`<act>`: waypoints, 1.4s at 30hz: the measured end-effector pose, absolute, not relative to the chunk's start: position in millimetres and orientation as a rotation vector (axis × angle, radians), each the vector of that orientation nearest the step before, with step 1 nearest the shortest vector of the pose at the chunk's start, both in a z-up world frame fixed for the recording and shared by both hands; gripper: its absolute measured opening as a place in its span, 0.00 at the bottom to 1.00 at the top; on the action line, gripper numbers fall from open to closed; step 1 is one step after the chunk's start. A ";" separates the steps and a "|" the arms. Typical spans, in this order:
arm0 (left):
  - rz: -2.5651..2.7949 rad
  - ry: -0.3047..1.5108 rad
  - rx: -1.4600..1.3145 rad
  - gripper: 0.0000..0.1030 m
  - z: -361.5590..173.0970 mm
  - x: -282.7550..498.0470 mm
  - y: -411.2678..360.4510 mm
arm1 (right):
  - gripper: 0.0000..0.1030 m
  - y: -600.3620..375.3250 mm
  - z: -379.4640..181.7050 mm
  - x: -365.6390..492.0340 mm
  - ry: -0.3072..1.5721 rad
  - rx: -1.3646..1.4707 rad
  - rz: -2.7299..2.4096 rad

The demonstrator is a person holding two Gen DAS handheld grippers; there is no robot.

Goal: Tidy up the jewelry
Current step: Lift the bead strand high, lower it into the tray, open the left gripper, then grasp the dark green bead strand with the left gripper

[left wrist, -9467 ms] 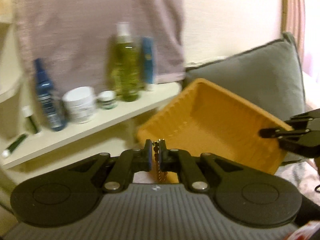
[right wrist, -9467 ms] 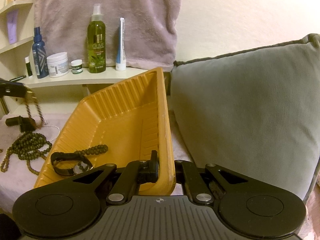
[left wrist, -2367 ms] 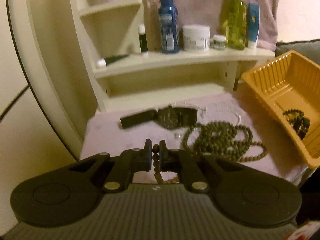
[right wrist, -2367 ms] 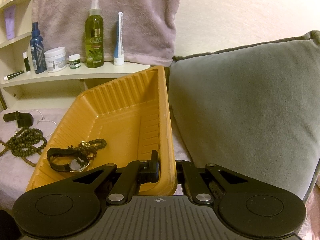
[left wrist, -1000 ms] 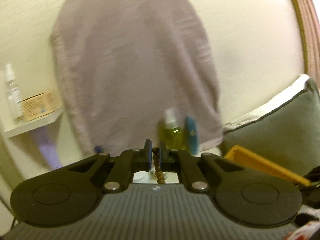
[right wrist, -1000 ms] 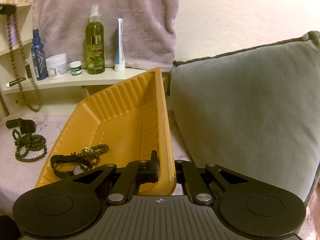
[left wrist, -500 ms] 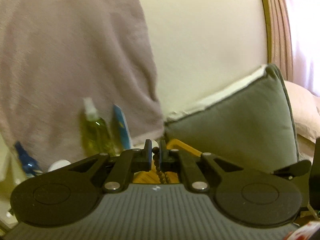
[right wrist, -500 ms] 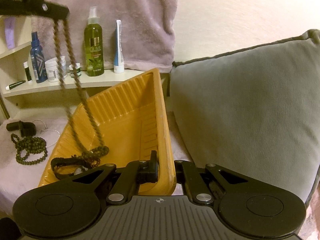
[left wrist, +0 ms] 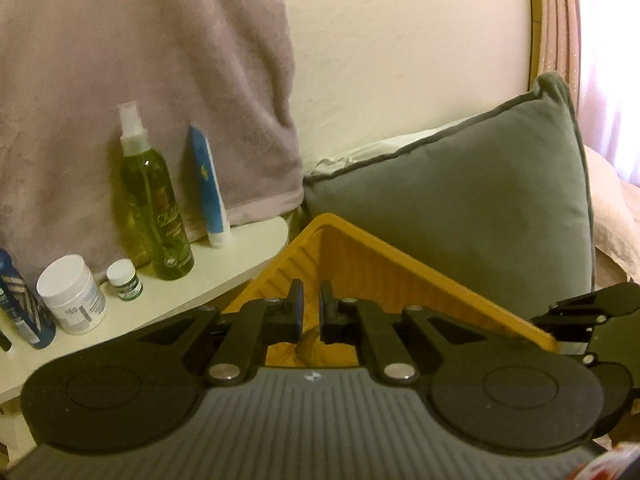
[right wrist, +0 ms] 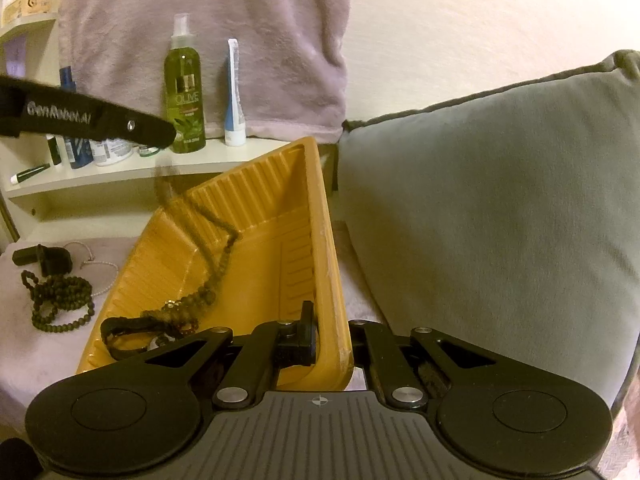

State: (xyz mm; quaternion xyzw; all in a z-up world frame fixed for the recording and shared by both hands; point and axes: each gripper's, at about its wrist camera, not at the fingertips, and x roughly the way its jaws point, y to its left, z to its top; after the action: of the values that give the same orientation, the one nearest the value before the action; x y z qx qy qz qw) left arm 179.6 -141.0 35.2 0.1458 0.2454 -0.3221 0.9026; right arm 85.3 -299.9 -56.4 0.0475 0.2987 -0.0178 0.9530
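Half a second earlier the left gripper (left wrist: 310,309) pinched the bead necklace (right wrist: 216,256) between its fingers; now those fingers stand apart with nothing between them, and the strand is blurred in the air below them, its lower end already heaped on the floor of the yellow tray (right wrist: 328,264). In the right wrist view the left gripper hangs above the tray's far left corner, and the necklace runs down from under its tip to the pile of beads beside a black watch (right wrist: 124,336) at the tray's near left end. The right gripper (right wrist: 332,340) is clenched on the tray's near right rim, one finger inside the wall and one outside, and the tray sits tilted. Left of the tray, on the pink cloth (right wrist: 24,344), lie a second bead string (right wrist: 60,300), a black watch strap (right wrist: 42,258) and a thin pale chain (right wrist: 100,276). Right of the tray leans a grey cushion (right wrist: 480,208). Behind the tray a white shelf (right wrist: 120,176) holds a green spray bottle (right wrist: 185,88) and a blue and white tube (right wrist: 234,96) in front of a hanging towel (right wrist: 208,12).
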 end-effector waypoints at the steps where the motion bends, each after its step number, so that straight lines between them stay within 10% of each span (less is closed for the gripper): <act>1: -0.664 0.509 0.295 0.06 34.4 180.1 -139.4 | 0.04 -300.0 -56.6 85.8 0.608 0.097 -0.037; 42: -0.060 0.641 0.075 0.29 -37.7 138.1 66.8 | 0.04 -297.2 -57.2 88.1 0.618 0.070 -0.033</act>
State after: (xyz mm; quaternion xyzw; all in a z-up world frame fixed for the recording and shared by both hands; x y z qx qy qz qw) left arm 138.1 66.8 -37.7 0.0367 0.3150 -0.0296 0.9479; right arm 88.1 -297.2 -57.2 0.0345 0.3041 -0.0161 0.9519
